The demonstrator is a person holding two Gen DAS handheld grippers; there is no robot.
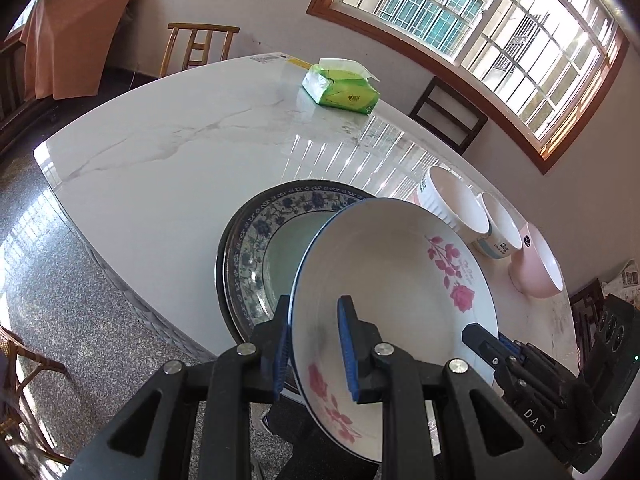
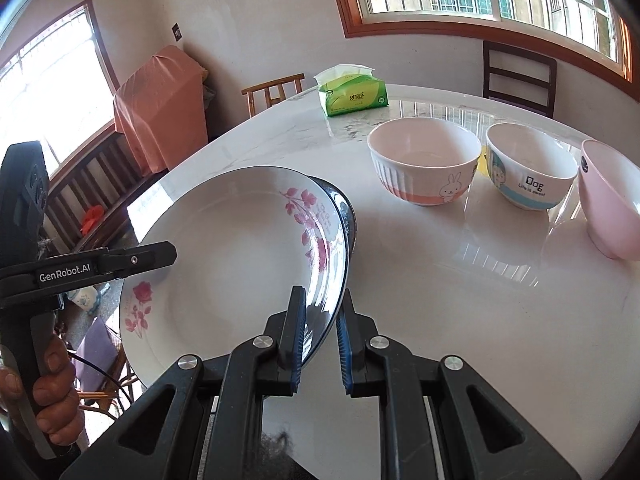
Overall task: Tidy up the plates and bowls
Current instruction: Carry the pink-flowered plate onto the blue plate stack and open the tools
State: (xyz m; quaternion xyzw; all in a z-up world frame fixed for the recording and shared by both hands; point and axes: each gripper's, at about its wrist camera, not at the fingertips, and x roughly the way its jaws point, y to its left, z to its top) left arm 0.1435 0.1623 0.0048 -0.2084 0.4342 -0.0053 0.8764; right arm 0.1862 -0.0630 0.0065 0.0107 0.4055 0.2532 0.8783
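From the left wrist, the left gripper clamps the rim of a white rose-printed plate, tilted over a blue-patterned plate at the table edge.

From the right wrist, 3 bowls show their printed sides; the right gripper pinches the rose plate's other rim.
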